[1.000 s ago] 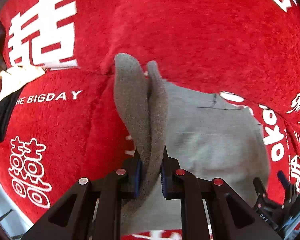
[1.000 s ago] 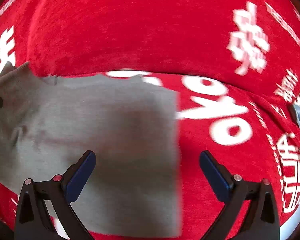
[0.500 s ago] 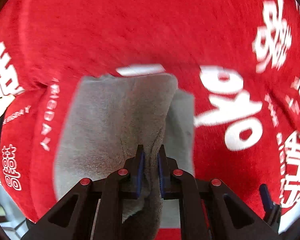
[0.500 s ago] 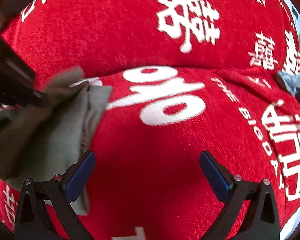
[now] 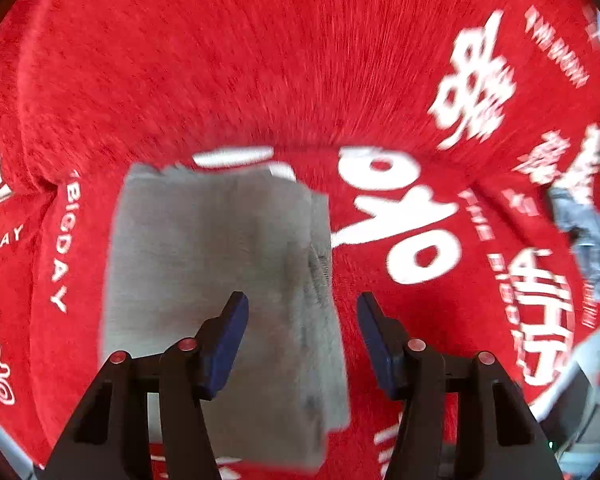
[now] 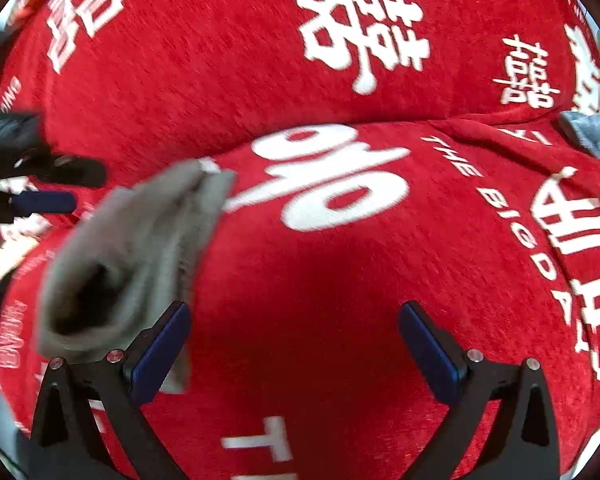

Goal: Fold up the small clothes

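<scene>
A small grey garment (image 5: pixel 220 272) lies folded over on the red printed cover (image 5: pixel 260 60). My left gripper (image 5: pixel 300 312) is open just above the garment's right edge, holding nothing. In the right wrist view the garment (image 6: pixel 132 248) lies at the left, its folded layers bulging open. My right gripper (image 6: pixel 296 328) is open and empty over bare red cover, its left finger (image 6: pixel 160 352) by the garment's edge. The left gripper shows as a dark blurred shape (image 6: pixel 28 184) at the far left.
The red cover with white lettering (image 6: pixel 332 184) spreads over a soft cushioned surface with a seam across the middle. A blue-grey denim piece (image 5: pixel 588 236) lies at the right, also in the right wrist view (image 6: pixel 592 132). The cover's edge runs at the lower right (image 5: pixel 572 364).
My left gripper carried the garment's edge over to the right, laid it down and opened. The right gripper stayed open and moved right, off the garment.
</scene>
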